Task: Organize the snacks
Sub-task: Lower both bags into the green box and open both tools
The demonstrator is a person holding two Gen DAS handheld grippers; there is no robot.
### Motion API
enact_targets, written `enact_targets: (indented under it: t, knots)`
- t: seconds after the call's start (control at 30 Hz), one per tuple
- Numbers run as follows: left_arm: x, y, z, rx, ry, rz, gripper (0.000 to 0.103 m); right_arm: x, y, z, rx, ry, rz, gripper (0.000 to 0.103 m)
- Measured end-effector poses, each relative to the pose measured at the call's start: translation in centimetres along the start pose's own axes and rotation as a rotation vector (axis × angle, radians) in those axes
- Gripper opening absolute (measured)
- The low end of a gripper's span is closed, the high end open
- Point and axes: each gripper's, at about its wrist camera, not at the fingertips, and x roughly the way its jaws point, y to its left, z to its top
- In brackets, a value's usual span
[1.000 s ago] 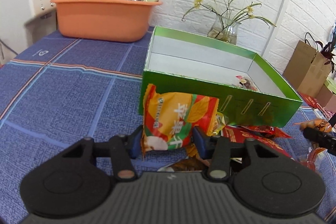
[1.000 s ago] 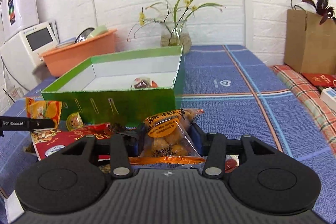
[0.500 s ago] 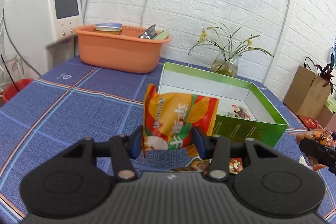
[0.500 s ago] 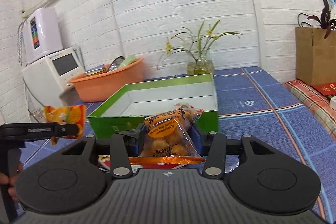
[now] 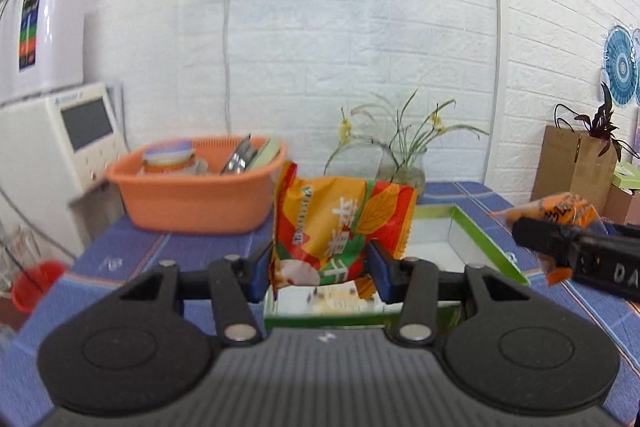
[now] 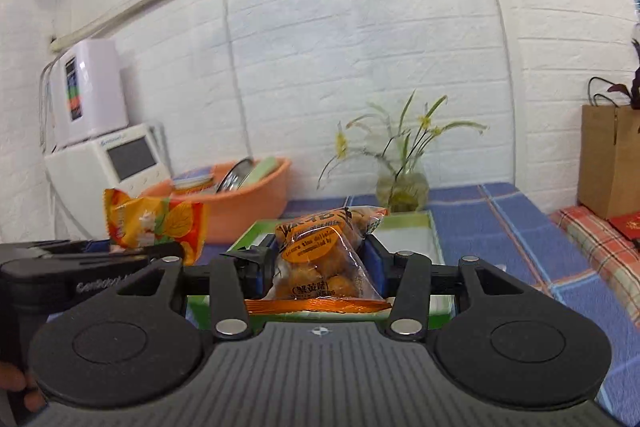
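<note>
A: Snacks where?
B: Left gripper (image 5: 318, 263) clamps the orange packet (image 5: 340, 227), right gripper (image 6: 320, 263) pinches the clear bag (image 6: 320, 259), both raised above the green box (image 5: 480, 239), seemingly for dropping in.

The left hand-held gripper (image 5: 318, 269) clamps an orange, red and green snack packet (image 5: 340, 231) upright above the open green box (image 5: 486, 241) on the blue worktop (image 5: 132, 259). At the right edge, the right hand-held gripper (image 5: 560, 243) grips an orange snack bag (image 5: 560, 209). Behind stand an orange basin (image 5: 196, 199) and a flower vase (image 5: 402, 171).
</note>
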Motion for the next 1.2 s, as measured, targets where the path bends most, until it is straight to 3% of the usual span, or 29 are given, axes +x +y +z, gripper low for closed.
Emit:
enact_targets:
  t: [0.13, 0.27, 0.47, 0.63, 0.77, 1.2]
  knots:
    - [1.7, -0.3, 2.5, -0.002, -0.027, -0.021, 0.047, 1.6, -1.3, 2.4, 0.062, -0.049, -0.044, 0.078]
    - [4.3, -0.9, 3.3, -0.041, -0.034, -0.026, 0.047, 3.5, -2.1, 2.5, 0.063, -0.065, -0.059, 0.078]
    - [9.0, -1.3, 0.8, -0.102, 0.030, -0.004, 0.047, 8.1, -3.4, 0.0, 0.073, 0.074, -0.084, 0.078]
    - [11.1, -2.4, -0.8, -0.019, 0.087, -0.015, 0.047, 9.9, -3.8, -1.1, 0.078, 0.141, -0.111, 0.078]
    - [12.3, -2.3, -1.5, -0.039, 0.137, -0.031, 0.047, 10.4, -3.9, -1.5, 0.083, 0.164, -0.110, 0.078]
    - [13.4, -2.5, -2.2, -0.018, 0.182, -0.017, 0.048, 10.8, -4.0, -1.7, 0.101, 0.187, -0.082, 0.079]
